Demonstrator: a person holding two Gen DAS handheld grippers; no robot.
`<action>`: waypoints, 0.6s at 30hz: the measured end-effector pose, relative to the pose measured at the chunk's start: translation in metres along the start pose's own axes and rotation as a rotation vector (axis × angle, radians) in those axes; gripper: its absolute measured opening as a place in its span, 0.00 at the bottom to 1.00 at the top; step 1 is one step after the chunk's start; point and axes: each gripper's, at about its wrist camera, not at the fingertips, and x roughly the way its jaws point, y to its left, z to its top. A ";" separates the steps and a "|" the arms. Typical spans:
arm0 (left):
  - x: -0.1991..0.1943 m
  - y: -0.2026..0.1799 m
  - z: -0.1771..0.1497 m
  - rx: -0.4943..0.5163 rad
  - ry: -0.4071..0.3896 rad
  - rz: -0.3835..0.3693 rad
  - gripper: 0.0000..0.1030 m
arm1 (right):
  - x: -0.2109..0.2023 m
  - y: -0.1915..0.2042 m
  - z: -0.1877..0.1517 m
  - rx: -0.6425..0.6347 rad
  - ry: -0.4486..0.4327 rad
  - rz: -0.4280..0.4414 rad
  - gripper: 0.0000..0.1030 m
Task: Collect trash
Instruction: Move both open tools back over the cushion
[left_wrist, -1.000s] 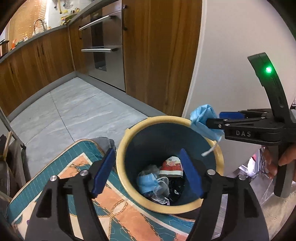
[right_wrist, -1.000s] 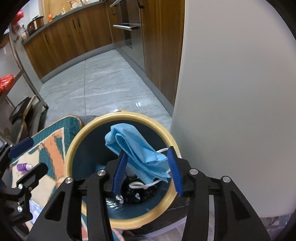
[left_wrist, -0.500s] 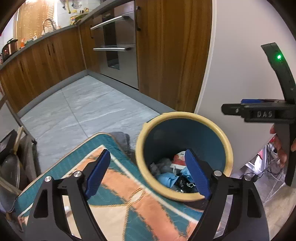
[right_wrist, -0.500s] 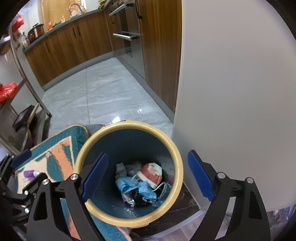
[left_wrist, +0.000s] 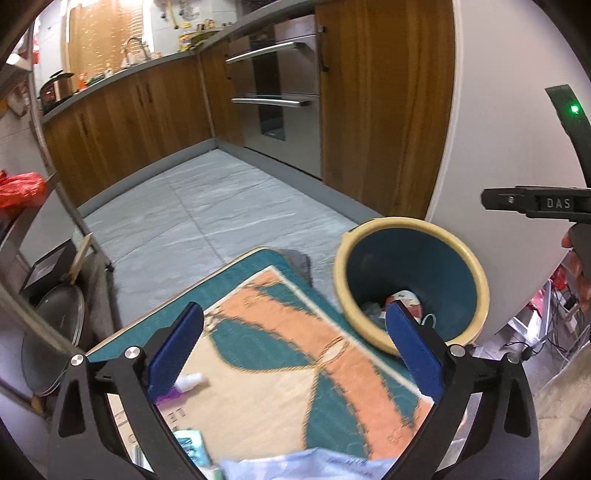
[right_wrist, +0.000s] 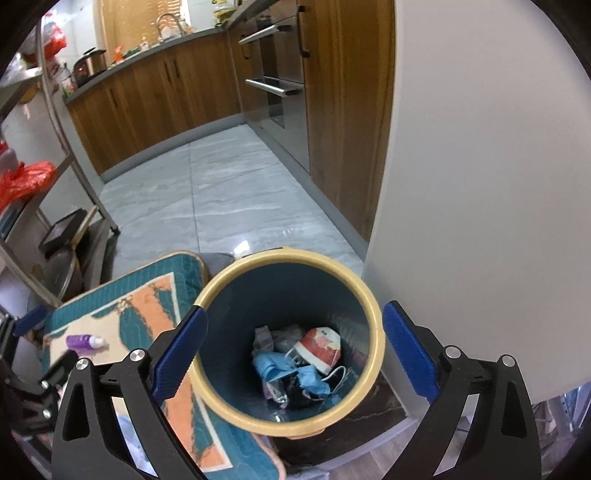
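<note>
We see the right gripper (right_wrist: 293, 350) hanging above the trash bin (right_wrist: 373, 325), jaws opening and already spread very wide, nothing between the blue pads (right_wrist: 410, 354) but air, bin mouth framed between them from above. The bin is dark blue inside with a cream rim, standing on the floor right against the white wall (right_wrist: 480, 184) and touching the edge of the patterned mat (right_wrist: 147, 306). Inside at the bottom lies the trash: a crumpled blue face mask (right_wrist: 275, 369), a red-and-white mask or wrapper (right_wrist: 321, 345) just beside it, white ear loops, some grey and dark scraps we cannot identify. The left gripper (left_wrist: 295, 354) is also opening, jaws wide, nothing held; it sits over the teal-orange-cream mat (left_wrist: 280, 365) with the bin (left_wrist: 465, 258) off to its right, only part of the trash visible past the right pad. On the mat near the left pad lies a small purple bottle (left_wrist: 184, 384) on its side, also seen in the right wrist view at the mat's left part. Some pale blue fabric (left_wrist: 303, 467) and a teal packet (left_wrist: 190, 448) show at the bottom edge of the left view, blurred, cannot tell what they are. The right gripper's body and a hand (left_wrist: 578, 266) on it appear at the right edge of the left view. Wooden cabinets (left_wrist: 147, 110) and a steel oven (left_wrist: 280, 85) stand behind across the grey tile floor (left_wrist: 207, 214).
</note>
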 end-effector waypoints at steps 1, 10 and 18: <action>-0.004 0.005 -0.003 -0.006 0.000 0.011 0.94 | -0.001 0.003 -0.001 -0.005 -0.001 0.001 0.93; -0.032 0.046 -0.027 -0.050 0.009 0.095 0.94 | -0.007 0.027 -0.007 -0.026 -0.002 0.021 0.93; -0.048 0.085 -0.046 -0.120 0.023 0.162 0.94 | -0.008 0.053 -0.010 -0.060 0.004 0.049 0.94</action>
